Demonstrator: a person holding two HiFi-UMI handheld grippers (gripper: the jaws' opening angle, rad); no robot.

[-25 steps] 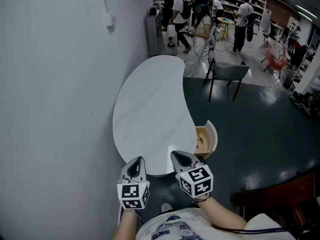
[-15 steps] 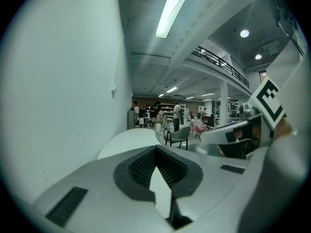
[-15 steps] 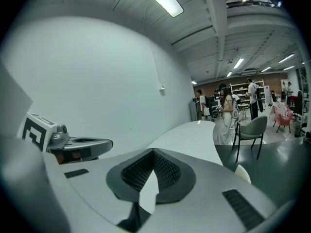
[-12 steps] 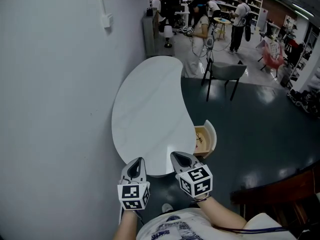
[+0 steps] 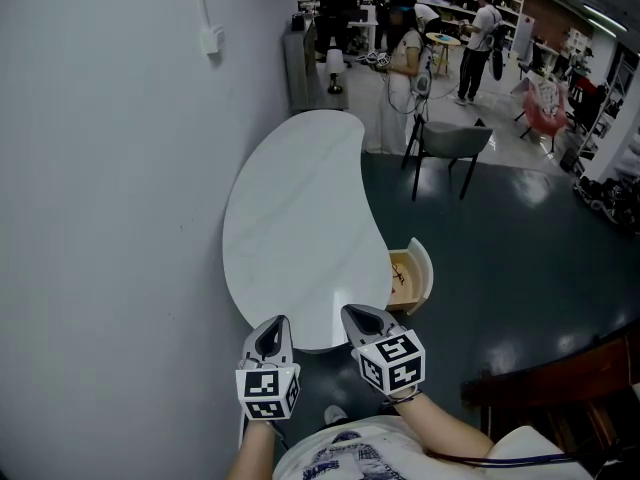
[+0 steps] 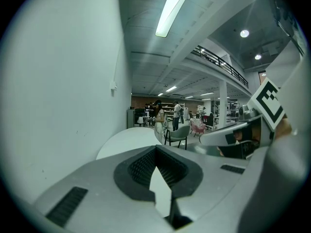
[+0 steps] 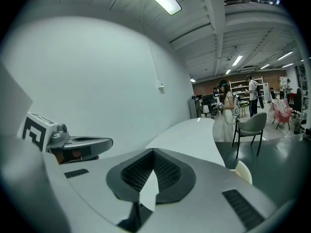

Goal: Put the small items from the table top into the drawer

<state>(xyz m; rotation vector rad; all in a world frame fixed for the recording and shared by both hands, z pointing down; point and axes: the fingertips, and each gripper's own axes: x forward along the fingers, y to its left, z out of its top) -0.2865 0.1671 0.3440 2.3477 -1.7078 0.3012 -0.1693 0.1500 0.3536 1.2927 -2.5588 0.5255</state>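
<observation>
Bare table top between wall and open drawer

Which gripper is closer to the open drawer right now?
Right. The right gripper sits just below-left of the drawer; the left gripper is farther left, beyond it.

Smooth matt white on the counter, pale bare wood inside the drawer. Dark glossy floor with reflections. Matt grey plastic on the left tool and right tool, with ribbed black pads.

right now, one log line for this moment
left gripper: jaws shut, empty | right gripper: jaws shut, empty | table top: bare | drawer: open
</observation>
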